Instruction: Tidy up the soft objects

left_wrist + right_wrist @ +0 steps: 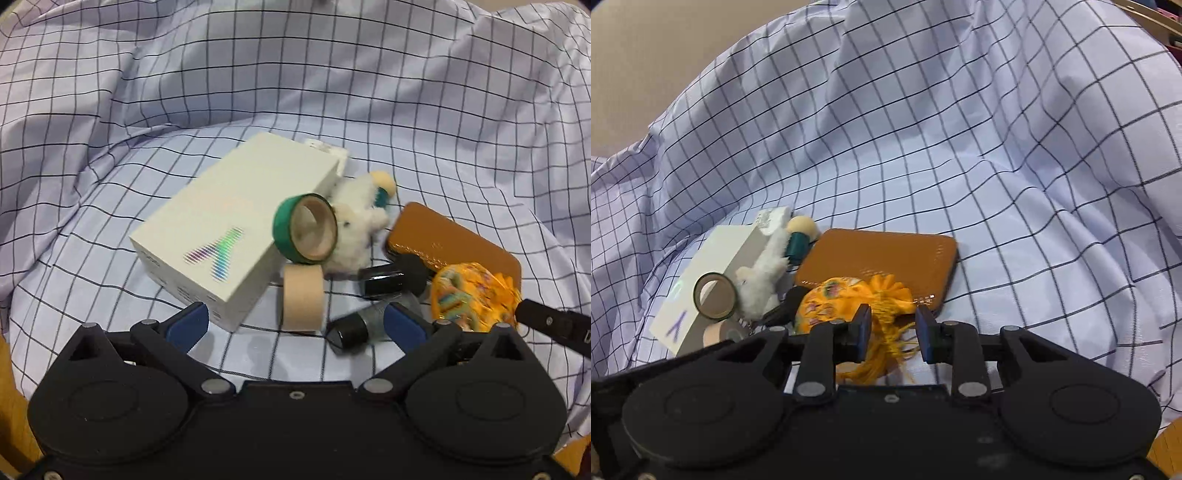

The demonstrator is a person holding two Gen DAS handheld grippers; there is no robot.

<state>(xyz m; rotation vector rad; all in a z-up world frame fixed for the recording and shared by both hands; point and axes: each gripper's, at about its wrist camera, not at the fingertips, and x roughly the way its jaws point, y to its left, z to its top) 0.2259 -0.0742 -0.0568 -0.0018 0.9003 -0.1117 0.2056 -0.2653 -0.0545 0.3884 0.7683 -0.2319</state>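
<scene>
Orange embroidered fabric pouch (842, 299) with gathered neck and tassel fringe is lying against the tan leather wallet (886, 262); right gripper (892, 325) jaws are pinching its neck; left gripper (295, 325) jaws are gaping wide, empty.

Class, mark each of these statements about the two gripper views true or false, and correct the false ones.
1. The green tape roll leans against the white box. True.
2. The left gripper is clamped on the beige tape roll. False: its jaws stand wide open, holding nothing.
3. The orange pouch lies partly on the brown case. True.
4. Everything rests on a plain red cloth. False: the cloth is pale with a dark grid.
</scene>
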